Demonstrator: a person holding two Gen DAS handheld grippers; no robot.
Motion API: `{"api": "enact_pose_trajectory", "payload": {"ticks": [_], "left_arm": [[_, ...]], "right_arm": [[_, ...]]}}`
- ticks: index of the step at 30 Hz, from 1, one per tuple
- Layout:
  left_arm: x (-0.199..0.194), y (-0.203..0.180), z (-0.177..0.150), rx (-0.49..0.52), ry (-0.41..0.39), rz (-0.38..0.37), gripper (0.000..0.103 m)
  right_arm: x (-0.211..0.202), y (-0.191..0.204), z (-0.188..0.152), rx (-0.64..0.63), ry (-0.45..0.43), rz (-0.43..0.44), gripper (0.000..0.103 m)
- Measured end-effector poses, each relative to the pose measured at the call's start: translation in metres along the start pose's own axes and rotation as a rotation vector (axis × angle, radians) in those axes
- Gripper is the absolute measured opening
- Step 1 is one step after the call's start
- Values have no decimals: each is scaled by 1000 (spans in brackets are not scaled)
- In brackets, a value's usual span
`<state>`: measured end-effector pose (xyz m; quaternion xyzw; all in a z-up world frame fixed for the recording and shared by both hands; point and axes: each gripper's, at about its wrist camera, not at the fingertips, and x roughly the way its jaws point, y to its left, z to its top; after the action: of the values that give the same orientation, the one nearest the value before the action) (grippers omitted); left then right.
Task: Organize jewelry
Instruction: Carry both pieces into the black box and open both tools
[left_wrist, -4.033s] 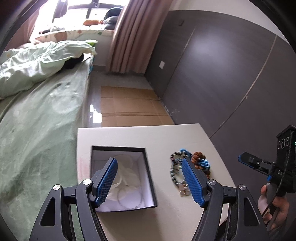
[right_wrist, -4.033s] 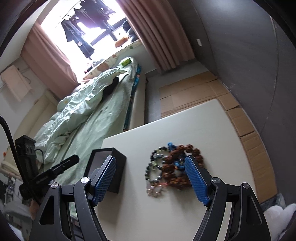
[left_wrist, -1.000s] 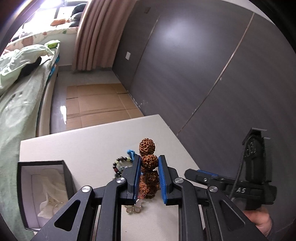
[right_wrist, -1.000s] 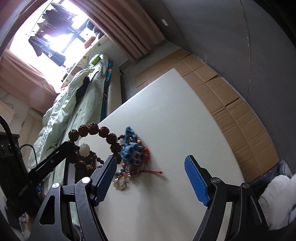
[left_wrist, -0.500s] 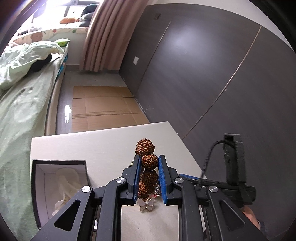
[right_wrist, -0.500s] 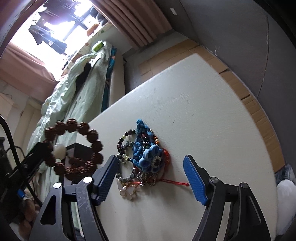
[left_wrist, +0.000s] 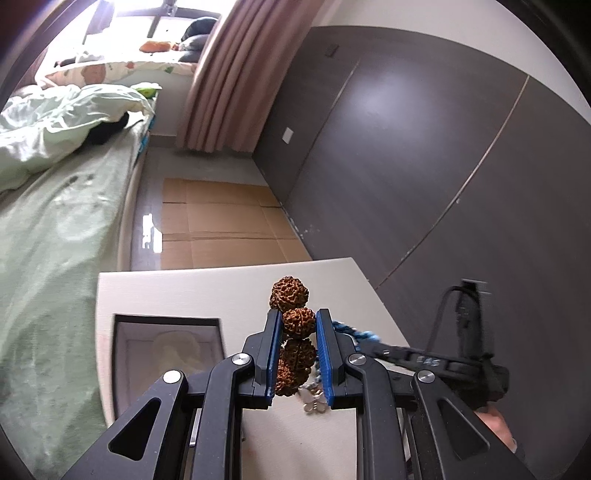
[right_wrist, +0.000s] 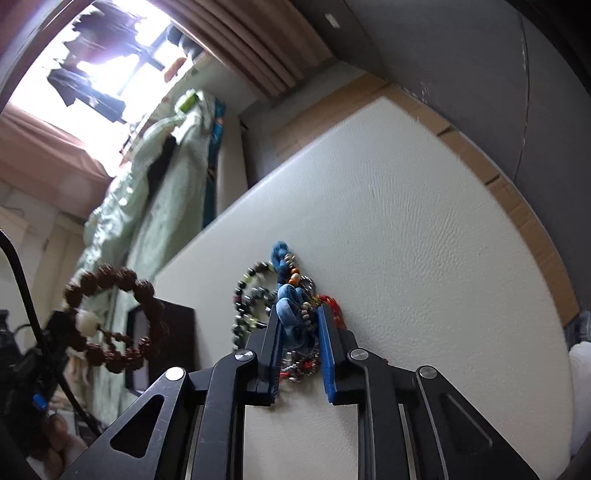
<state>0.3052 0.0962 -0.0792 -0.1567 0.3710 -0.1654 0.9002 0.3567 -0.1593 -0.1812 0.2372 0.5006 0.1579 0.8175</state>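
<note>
Four seconds earlier both of your grippers hovered with jaws spread wide and every bracelet lay in one heap on the white table (right_wrist: 424, 258). At this moment your left gripper (left_wrist: 298, 328) was clenched on the brown seed bracelet (left_wrist: 293, 325), lifted clear of the table; a second before, it had hung over the heap, and now it had shifted toward the black jewelry box (left_wrist: 122, 354), which sat open beside the left jaw with pale fabric inside. In the right wrist view that bracelet (right_wrist: 122, 317) hung as an upright loop, one cream bead at its left side, in front of the box (right_wrist: 173, 332). In the left wrist view you saw it edge-on, its beads stacked in a line running away from the camera between the pads.

Your right gripper (right_wrist: 300, 332), wide open half a second earlier, was closing its jaws on the blue knotted bracelet (right_wrist: 291, 314), whose fabric already filled the gap between the pads. That piece lay on the table with its long axis running away from the gripper, the blue tassel end pointing toward the far edge. The dark green bead bracelet (right_wrist: 247, 299) rested just left of it, touching the tangle.
</note>
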Motion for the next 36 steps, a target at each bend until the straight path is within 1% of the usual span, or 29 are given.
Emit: {"api": "enact_pose_trajectory", "payload": {"ticks": [6, 13, 19, 21, 22, 23, 24, 25, 28, 36], "left_arm": [[-17, 15, 2, -24, -22, 23, 19], [-29, 32, 0, -47, -32, 60, 19], [-23, 46, -6, -69, 16, 98, 20], [-20, 51, -8, -74, 44, 94, 20], [-18, 53, -8, -79, 57, 87, 23], [-17, 57, -8, -92, 73, 78, 30], [-16, 61, -9, -111, 86, 76, 34], [-17, 64, -10, -122, 84, 80, 41], [-24, 72, -9, -138, 59, 117, 42], [-42, 84, -3, -176, -4, 143, 42]], "right_arm": [[-23, 3, -7, 2, -46, 71, 19], [-34, 24, -14, -41, -82, 156, 19], [-26, 44, -21, -82, -72, 195, 19], [-24, 50, -22, -95, -68, 202, 19], [-23, 54, -23, -104, -65, 210, 19], [-23, 57, -24, -111, -62, 220, 19], [-23, 59, -25, -119, -60, 230, 19], [-22, 63, -26, -130, -57, 240, 19], [-18, 75, -30, -160, -43, 274, 19], [-1, 125, -42, -270, -2, 345, 19]]}}
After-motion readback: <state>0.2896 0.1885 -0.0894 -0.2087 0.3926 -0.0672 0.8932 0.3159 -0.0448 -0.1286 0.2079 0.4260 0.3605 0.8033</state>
